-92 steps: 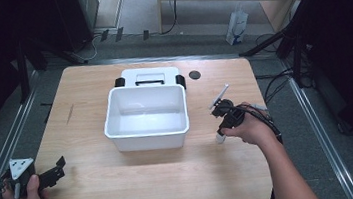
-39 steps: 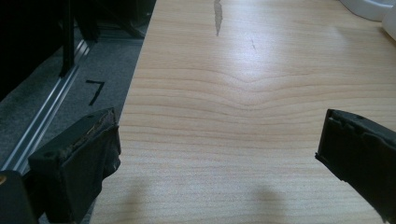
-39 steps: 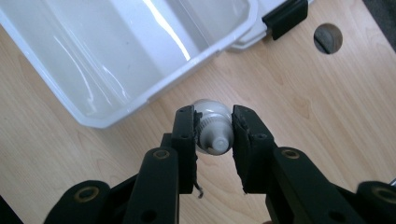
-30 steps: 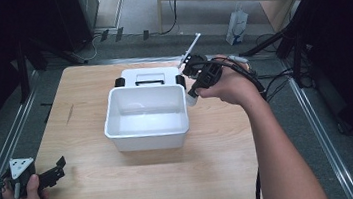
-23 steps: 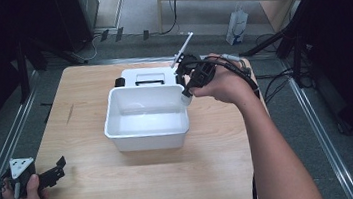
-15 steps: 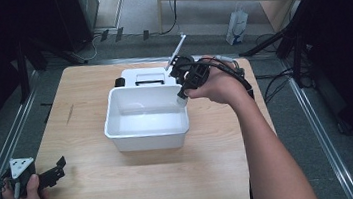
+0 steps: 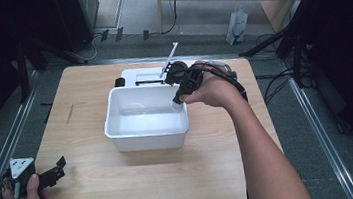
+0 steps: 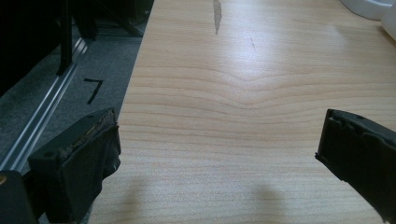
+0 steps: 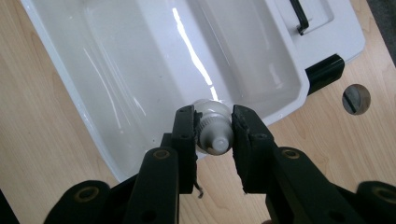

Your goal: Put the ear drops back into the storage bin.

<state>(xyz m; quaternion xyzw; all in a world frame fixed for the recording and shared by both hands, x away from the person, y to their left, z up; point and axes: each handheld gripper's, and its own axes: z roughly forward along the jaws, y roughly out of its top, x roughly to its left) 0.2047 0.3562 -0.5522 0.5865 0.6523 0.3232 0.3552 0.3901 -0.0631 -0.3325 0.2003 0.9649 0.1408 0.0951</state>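
- The left tool [image 7: 54, 172] sits at the near left corner of the wooden bench [image 7: 139, 184], held in a hand; its jaws stand wide apart with only bare wood between them.
- A white tub [image 7: 146, 117] stands mid-bench, well apart from that tool.
- The right tool [image 7: 180, 97] hangs over the tub's right rim, clamped on a small white tube [image 9: 214, 129] by its capped end, with the tube's body pointing down into the tub.
- Just behind the tub lies its white lid [image 7: 144, 76] with black clips.
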